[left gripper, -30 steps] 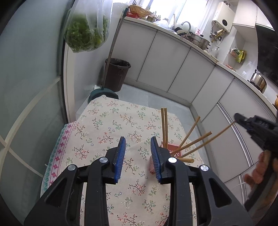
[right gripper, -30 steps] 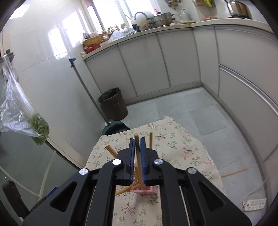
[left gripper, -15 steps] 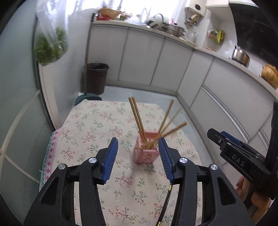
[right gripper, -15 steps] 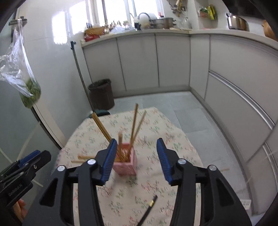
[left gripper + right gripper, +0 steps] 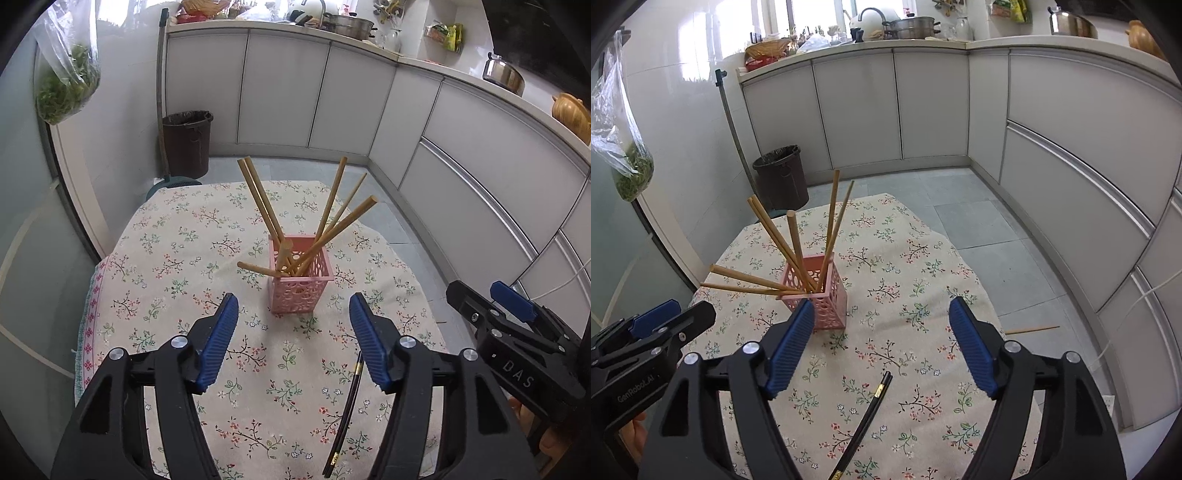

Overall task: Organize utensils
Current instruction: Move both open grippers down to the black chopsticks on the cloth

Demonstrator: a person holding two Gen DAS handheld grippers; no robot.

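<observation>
Pink holder (image 5: 300,280) stands upright at centre of the left wrist view, on the table (image 5: 173,266) with its flowered cloth. Several wooden chopsticks (image 5: 258,199) fan out of it, two leaning low over its left rim. A pair of black chopsticks (image 5: 347,406) lies flat on the cloth, lower right of centre, apart from the holder.

Left gripper (image 5: 293,317): jaws have just been opening, now well apart with nothing between them, short of the holder.

Right gripper (image 5: 882,325): jaws likewise just opening, now wide apart and empty; the holder (image 5: 822,295) sits just past the left jaw.

One wooden stick (image 5: 1032,329) lies on the floor at right. Dark bin (image 5: 783,177) stands by the cupboards.
</observation>
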